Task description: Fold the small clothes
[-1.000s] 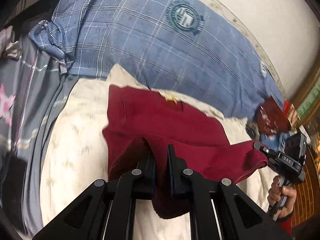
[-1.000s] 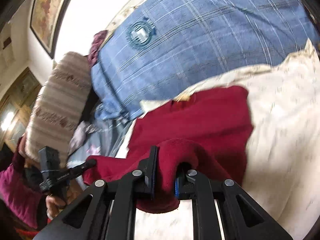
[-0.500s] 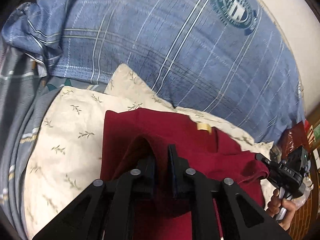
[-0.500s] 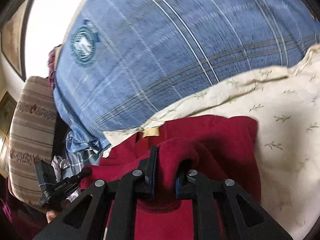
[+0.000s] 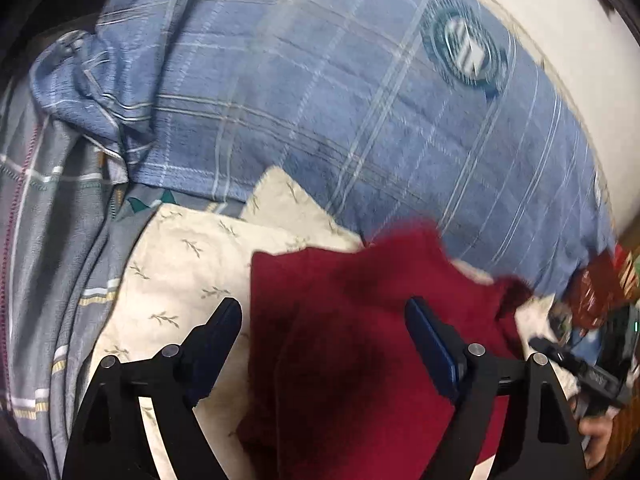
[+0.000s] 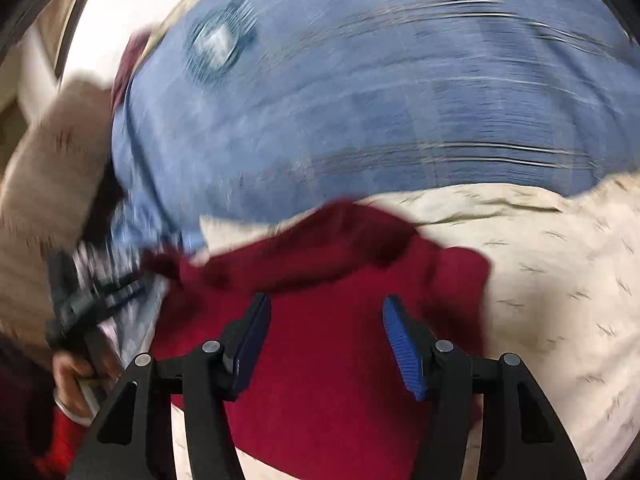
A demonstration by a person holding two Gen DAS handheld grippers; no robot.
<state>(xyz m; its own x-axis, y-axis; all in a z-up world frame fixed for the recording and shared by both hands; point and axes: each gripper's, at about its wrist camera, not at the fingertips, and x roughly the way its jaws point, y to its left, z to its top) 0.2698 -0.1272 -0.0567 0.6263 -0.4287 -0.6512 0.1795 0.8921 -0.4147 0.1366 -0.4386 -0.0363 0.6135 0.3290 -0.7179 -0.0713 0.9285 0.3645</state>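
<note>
I have the left gripper (image 5: pixel 324 332) with its fingers spread wide, nothing pinched between them. The dark red garment (image 5: pixel 360 340) lies just ahead of and under that gap, spread on the cream leaf-print pillow (image 5: pixel 188 264); its left edge runs just inside my left finger, and bare pillow shows under and beyond that finger. Past the garment, further out from the fingertips, the blue plaid duvet (image 5: pixel 320 112) fills the upper view, with a round teal crest on it up and to the right. Off to the left of the claw hangs a grey striped sheet (image 5: pixel 44 264). To the right of my right finger I can see the other tool and the hand that holds it, both blurred. The right gripper (image 6: pixel 326 330) is spread as well, holding nothing, blue pads facing each other across the gap. The same red garment (image 6: pixel 320 360) lies under and ahead of that gap, with a folded flap lying across it just beyond the fingertips and trailing off to the left. The cream pillow (image 6: pixel 560 280) extends to the right of the claw, and the blue duvet (image 6: pixel 400 100) rises beyond. Left of the claw sits a beige striped cushion (image 6: pixel 48 184), heavily blurred, and the other tool with its hand.
</note>
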